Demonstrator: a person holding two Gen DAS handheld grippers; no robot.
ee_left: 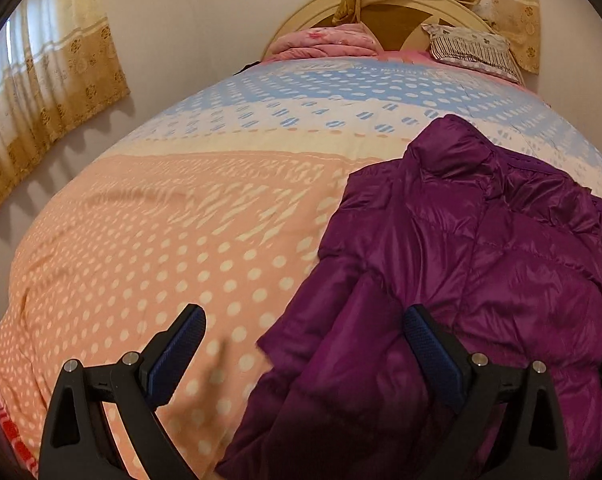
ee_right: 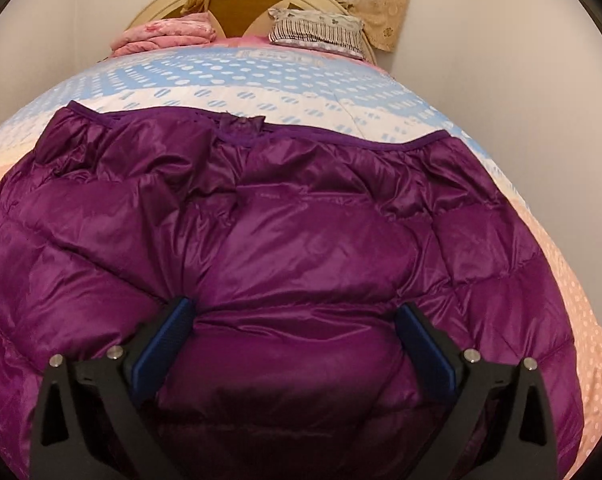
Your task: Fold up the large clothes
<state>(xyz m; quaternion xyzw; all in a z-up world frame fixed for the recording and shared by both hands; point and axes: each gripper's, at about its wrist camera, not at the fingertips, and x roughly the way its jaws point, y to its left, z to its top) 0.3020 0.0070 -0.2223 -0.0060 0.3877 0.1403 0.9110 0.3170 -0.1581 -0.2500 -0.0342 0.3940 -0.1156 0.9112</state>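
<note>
A shiny purple puffer jacket (ee_left: 481, 240) lies spread on the dotted bed cover (ee_left: 161, 240), toward the bed's right half. My left gripper (ee_left: 305, 320) is open above the jacket's left edge, with one finger over the bare cover and the other over the purple fabric. In the right wrist view the jacket (ee_right: 301, 240) fills most of the picture, its trimmed hem running across the far side. There my right gripper (ee_right: 295, 314) stands wide open low over the jacket. A puffed section bulges up between its blue pads, which are not clamped on it.
At the head of the bed lie a folded pink blanket (ee_left: 325, 42) and a striped pillow (ee_left: 469, 48) against a round headboard (ee_left: 393, 16). Gold curtains (ee_left: 41, 100) hang on the left wall. The peach and blue cover (ee_right: 261, 80) is bare to the jacket's left and beyond it.
</note>
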